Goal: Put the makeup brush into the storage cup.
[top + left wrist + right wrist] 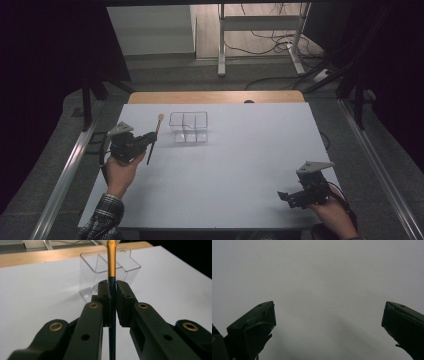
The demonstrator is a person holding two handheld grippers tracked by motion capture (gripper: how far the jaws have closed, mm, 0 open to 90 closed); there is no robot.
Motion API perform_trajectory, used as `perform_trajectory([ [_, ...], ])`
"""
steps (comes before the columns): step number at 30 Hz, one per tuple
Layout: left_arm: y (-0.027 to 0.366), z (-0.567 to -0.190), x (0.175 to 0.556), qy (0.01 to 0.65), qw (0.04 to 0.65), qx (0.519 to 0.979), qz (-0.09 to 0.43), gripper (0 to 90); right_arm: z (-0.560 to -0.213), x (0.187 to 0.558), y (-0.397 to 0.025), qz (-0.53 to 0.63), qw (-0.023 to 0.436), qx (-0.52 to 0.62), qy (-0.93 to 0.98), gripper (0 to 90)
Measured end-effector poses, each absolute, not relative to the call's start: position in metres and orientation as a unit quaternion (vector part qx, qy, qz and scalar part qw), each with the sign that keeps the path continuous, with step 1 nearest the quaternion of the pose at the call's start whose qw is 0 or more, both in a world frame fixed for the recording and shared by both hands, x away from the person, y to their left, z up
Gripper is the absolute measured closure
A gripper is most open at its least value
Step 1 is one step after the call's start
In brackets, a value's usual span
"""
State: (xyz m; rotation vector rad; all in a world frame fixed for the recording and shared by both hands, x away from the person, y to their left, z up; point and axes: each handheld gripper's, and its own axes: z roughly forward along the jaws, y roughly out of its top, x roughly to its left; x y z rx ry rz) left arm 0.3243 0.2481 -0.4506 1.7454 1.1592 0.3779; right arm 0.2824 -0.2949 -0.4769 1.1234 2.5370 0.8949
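We hold the brush (111, 277) clamped in our left gripper (112, 290), just short of the clear box (87, 277); next we lower it into a compartment. Our right gripper (328, 315) rests apart, well away from the box.

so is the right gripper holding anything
No, the right gripper has its jaws spread wide apart, with just the bare white table between them.

No text, label, brand, number or sign can be read in any view; nothing legible is borne by the counter (240, 160).
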Motion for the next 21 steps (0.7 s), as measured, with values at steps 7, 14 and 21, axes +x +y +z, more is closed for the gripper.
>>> perform_trajectory([
  [7, 0.244, -0.445, 0.322, 0.462, 0.509, 0.707, 0.165, 82.6, -0.477, 0.283, -0.295, 0.306, 0.112, 0.383, 0.865, 0.0],
  [14, 0.24, -0.442, 0.322, 0.453, 0.52, 0.704, 0.172, 82.6, -0.477, 0.282, -0.295, 0.306, 0.11, 0.384, 0.864, 0.0],
  [21, 0.23, -0.44, 0.327, 0.442, 0.527, 0.704, 0.179, 82.6, -0.477, 0.283, -0.295, 0.307, 0.11, 0.386, 0.863, 0.0],
])
